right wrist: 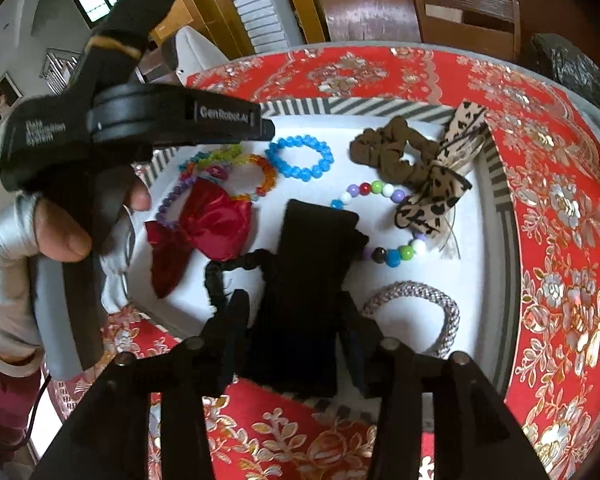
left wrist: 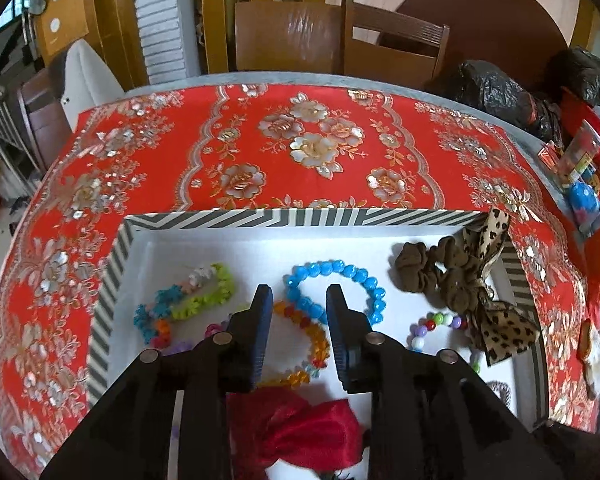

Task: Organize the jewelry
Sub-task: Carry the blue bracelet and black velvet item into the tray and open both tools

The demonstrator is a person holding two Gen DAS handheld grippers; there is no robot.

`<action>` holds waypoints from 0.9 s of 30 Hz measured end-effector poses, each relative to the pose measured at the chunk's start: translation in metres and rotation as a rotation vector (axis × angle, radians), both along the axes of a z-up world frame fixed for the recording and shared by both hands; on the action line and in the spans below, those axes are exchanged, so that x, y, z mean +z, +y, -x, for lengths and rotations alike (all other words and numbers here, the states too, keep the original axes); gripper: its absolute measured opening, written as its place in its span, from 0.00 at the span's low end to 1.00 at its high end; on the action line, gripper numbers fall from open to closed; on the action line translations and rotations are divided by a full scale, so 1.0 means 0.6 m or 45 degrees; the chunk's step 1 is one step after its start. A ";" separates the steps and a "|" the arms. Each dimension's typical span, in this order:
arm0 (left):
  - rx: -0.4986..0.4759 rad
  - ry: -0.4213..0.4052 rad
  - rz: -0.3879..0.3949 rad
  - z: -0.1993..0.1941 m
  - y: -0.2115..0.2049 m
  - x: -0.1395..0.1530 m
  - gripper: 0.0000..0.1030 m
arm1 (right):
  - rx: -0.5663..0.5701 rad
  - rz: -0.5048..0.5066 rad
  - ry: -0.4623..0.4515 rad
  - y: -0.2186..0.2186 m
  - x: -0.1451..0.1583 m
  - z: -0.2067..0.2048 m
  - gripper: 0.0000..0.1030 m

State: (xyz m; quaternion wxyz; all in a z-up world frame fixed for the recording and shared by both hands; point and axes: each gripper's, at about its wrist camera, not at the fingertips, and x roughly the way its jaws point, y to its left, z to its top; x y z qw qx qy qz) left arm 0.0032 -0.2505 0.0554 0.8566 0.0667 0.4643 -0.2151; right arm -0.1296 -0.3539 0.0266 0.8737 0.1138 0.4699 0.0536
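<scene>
A: What carries it all?

B: A shallow white tray (left wrist: 204, 248) with a black-and-white striped rim, set on a red tablecloth (left wrist: 236, 128) printed with shiny silver-gold flowers.

A: And the jewelry?

B: Near the tray's far edge lies a blue bracelet (left wrist: 340, 276) of faceted glossy beads, a clean ring. Touching it on the near side is an orange and yellow bead bracelet (left wrist: 312, 332), translucent. Toward the left edge sits a frilly band (left wrist: 204, 288) in lime, teal and pink. At the far right corner a brown scrunchie (left wrist: 432, 268), soft and gathered, meets a leopard-print bow (left wrist: 496, 320) that drapes over the rim. Beside them is a string of round multicoloured beads (right wrist: 384, 192), and by the near right edge a silver woven bangle (right wrist: 416, 300), rope-like.

A: The fabric pieces?

B: A red satin bow (right wrist: 208, 224), creased and shiny, toward the near left. A black fabric bow (right wrist: 304, 280) on a ruched black band lies at the near edge.

A: The claws?

B: The left gripper (left wrist: 296, 308) hangs over the beads, jaws apart, nothing between them. The right gripper (right wrist: 296, 316) has its fingers either side of the black bow; whether the pads press it I cannot tell.
</scene>
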 end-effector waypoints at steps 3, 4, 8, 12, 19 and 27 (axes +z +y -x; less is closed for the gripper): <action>0.010 -0.018 0.009 0.011 0.014 0.007 0.27 | -0.010 -0.009 -0.004 0.001 0.005 0.003 0.48; 0.013 -0.019 0.007 0.013 0.018 0.008 0.27 | -0.013 -0.009 -0.007 0.002 0.007 0.004 0.48; 0.026 -0.046 0.001 0.026 0.036 0.015 0.27 | -0.031 -0.011 -0.021 0.004 0.012 0.009 0.48; 0.043 -0.084 -0.013 0.040 0.049 0.025 0.27 | -0.039 -0.003 -0.049 0.008 0.022 0.016 0.48; 0.053 -0.148 -0.009 0.075 0.072 0.040 0.27 | -0.073 0.037 -0.071 0.011 0.031 0.026 0.50; 0.090 -0.199 -0.001 0.117 0.103 0.047 0.27 | -0.139 0.100 -0.105 0.011 0.039 0.035 0.50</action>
